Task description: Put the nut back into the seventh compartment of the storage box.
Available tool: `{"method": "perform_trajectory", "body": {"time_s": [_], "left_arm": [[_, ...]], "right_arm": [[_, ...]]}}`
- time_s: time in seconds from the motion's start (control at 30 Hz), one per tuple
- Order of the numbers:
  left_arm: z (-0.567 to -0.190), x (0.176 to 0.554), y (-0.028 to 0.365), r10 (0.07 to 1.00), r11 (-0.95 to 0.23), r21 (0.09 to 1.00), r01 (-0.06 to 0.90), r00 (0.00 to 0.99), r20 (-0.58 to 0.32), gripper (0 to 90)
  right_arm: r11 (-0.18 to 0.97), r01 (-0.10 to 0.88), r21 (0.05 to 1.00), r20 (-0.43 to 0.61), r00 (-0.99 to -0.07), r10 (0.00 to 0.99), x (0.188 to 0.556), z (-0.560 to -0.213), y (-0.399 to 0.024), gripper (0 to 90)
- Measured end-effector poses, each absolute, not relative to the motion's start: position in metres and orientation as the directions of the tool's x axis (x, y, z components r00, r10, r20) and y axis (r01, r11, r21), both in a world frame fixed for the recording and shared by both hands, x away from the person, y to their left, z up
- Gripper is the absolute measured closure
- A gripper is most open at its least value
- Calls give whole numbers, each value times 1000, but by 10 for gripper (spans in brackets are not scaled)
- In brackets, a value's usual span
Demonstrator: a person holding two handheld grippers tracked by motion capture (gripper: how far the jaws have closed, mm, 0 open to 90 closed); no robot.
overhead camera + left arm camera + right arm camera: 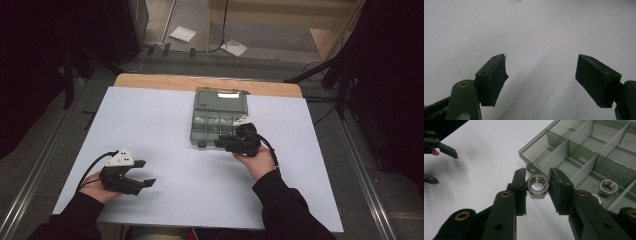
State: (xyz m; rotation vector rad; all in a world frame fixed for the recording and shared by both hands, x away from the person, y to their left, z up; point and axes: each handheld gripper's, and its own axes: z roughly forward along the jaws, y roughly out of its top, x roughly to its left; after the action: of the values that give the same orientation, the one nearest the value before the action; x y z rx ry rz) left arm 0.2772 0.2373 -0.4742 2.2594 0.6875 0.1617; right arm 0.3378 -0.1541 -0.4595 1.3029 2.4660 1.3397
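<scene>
In the right gripper view a large steel hex nut (538, 186) sits clamped between the two black pads of my right gripper (538, 187), held just off the white sheet beside the near corner of the organiser box (574, 152). In the high view that gripper (225, 143) points left at the front edge of the grey-green divided box (220, 102). Another hex nut (608, 187) lies in a near compartment of the box. My left gripper (145, 172) rests at the sheet's front left, jaws wide apart (541, 72) with nothing between them.
A white sheet (165, 120) covers the wooden table (150, 80). The box's clear lid is open, with several divided compartments. Dark stands and cables line both sides of the table; papers lie on the floor beyond.
</scene>
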Motion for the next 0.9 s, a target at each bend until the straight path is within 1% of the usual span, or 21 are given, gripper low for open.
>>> {"method": "perform_trajectory", "body": {"time_s": [0.4, 0.47, 0.6, 0.83, 0.9], "left_arm": [[-476, 278, 238, 526, -565, 701, 436, 845, -101, 239], [-475, 278, 238, 533, -565, 702, 433, 841, -91, 239], [-474, 279, 239, 544, -540, 707, 457, 830, -121, 239], [-474, 279, 239, 544, -547, 698, 461, 830, -122, 239], [-474, 279, 239, 547, -536, 694, 480, 824, -147, 239]], "right_arm": [[235, 664, 710, 321, -602, 731, 347, -460, -166, 692], [229, 666, 710, 320, -595, 737, 349, -461, -167, 693], [224, 669, 708, 313, -582, 750, 354, -462, -168, 693], [213, 686, 696, 306, -551, 776, 362, -471, -170, 692], [209, 684, 699, 297, -543, 786, 365, -473, -169, 692]]}}
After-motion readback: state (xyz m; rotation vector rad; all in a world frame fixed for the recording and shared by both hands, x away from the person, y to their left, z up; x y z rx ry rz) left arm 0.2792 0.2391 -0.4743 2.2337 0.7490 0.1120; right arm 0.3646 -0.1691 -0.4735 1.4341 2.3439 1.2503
